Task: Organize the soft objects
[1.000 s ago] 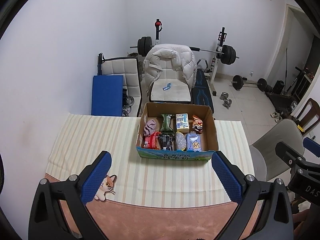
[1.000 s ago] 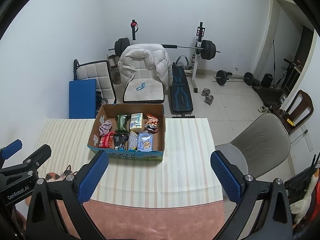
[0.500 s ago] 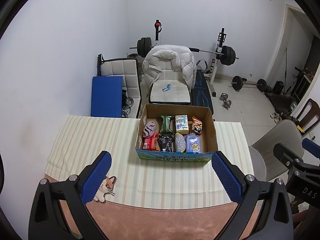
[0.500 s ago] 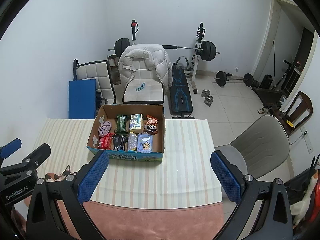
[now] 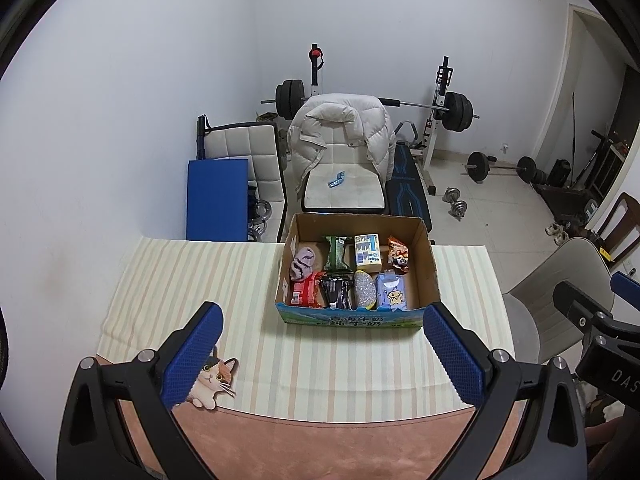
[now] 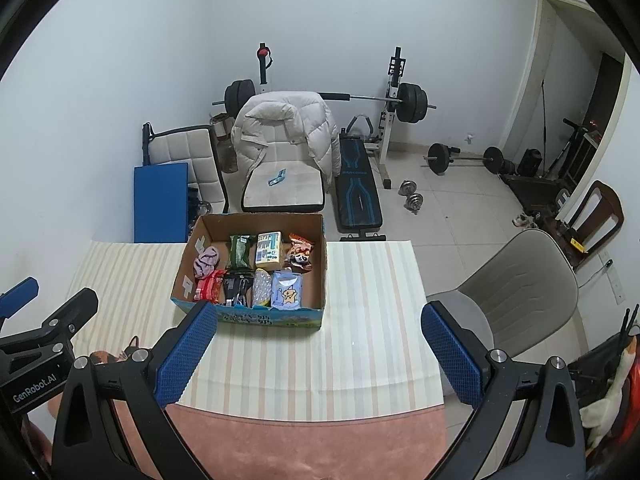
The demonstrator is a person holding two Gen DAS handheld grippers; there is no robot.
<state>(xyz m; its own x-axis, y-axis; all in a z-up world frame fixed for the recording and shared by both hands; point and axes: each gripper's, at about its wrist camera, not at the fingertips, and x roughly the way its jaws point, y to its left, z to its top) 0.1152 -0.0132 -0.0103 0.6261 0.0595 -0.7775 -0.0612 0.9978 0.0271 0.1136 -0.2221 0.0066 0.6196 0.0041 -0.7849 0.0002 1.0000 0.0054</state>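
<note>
A cardboard box (image 5: 430, 264) (image 6: 325, 264) stands on the far part of a striped cloth (image 5: 180, 280) (image 6: 372, 300). It holds several soft packets, among them a pink rolled cloth (image 5: 303, 265) (image 6: 206, 261), a green packet (image 5: 337, 254), a red packet (image 5: 306, 294) and a light blue pack (image 5: 391, 293) (image 6: 287, 290). My left gripper (image 5: 322, 354) is open and empty, well in front of the box. My right gripper (image 6: 320, 354) is open and empty, in front of the box's right part.
A cat-shaped sticker (image 5: 212, 378) lies at the cloth's near left edge. A grey chair (image 6: 516, 284) stands right of the table. Behind the table are a chair with a white jacket (image 5: 344, 136), a blue mat (image 5: 216, 200) and a weight bench.
Both grippers have drawn back slightly, so the box sits a little higher in both views. Nothing was grasped or released.
</note>
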